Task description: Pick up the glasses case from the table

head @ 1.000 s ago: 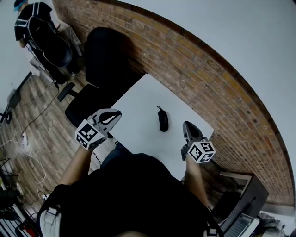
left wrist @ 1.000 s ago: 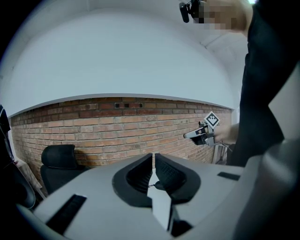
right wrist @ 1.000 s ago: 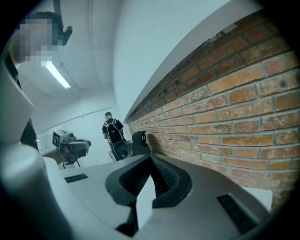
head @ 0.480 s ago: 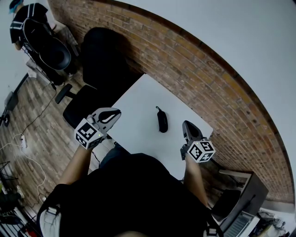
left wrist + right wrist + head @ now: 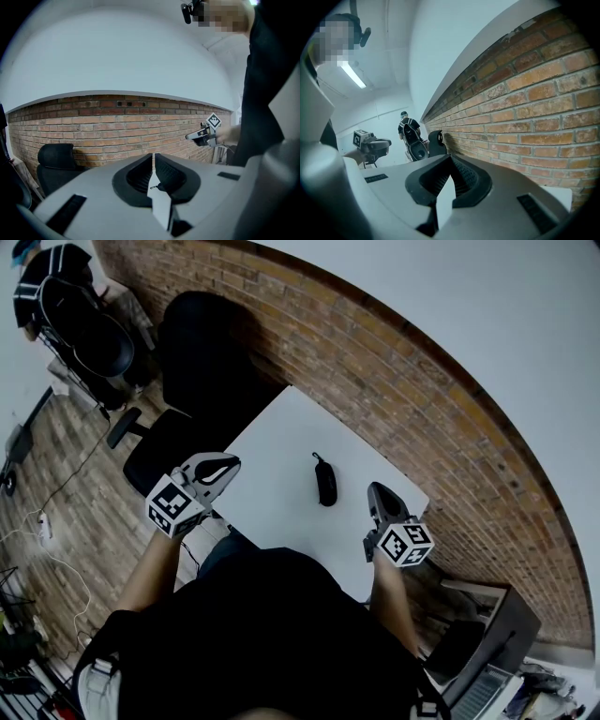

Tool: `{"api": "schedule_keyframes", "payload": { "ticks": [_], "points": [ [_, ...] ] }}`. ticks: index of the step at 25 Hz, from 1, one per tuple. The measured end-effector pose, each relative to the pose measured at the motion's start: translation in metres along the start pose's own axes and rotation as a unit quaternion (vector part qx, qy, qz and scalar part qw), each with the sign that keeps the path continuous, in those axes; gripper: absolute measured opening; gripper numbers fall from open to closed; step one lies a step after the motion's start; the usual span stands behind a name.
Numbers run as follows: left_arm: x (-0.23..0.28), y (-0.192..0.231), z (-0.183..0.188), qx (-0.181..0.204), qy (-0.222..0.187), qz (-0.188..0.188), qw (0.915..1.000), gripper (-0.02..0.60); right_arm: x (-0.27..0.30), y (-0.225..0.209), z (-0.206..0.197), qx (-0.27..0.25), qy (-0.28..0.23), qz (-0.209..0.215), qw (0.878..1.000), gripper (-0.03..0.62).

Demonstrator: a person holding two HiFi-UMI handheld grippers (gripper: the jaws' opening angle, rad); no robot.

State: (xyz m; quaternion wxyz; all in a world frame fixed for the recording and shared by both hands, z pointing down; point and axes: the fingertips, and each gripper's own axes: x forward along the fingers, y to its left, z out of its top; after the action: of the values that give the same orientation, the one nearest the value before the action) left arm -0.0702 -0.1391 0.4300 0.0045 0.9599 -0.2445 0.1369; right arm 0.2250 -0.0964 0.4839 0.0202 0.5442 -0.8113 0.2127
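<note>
A black glasses case (image 5: pixel 325 482) lies on the white table (image 5: pixel 281 456), about midway between my two grippers. My left gripper (image 5: pixel 225 465) hovers at the table's left edge, jaws together with nothing between them. In the left gripper view its tips (image 5: pixel 153 157) meet, and a bit of the case (image 5: pixel 160 187) shows through the slit below. My right gripper (image 5: pixel 377 495) sits to the right of the case, over the table's near right part, shut and empty. In the right gripper view its tips (image 5: pixel 450 158) also touch.
A brick wall (image 5: pixel 394 390) runs along the table's far side. A black office chair (image 5: pixel 192 352) stands at the table's left. Another person (image 5: pixel 42 277) with a chair is at the far left. Cables lie on the wooden floor (image 5: pixel 56 512).
The left gripper has drifted slightly left and toward me. The right gripper and the case keep their places.
</note>
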Motion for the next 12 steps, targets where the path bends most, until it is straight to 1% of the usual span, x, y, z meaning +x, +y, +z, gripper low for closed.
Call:
{"api": "schedule_keyframes", "payload": {
  "ticks": [12],
  "points": [
    [0.01, 0.006, -0.009, -0.005, 0.016, -0.003, 0.9999, 0.026, 0.012, -0.016, -0.011, 0.012, 0.013, -0.006, 1.0, 0.015]
  ]
}}
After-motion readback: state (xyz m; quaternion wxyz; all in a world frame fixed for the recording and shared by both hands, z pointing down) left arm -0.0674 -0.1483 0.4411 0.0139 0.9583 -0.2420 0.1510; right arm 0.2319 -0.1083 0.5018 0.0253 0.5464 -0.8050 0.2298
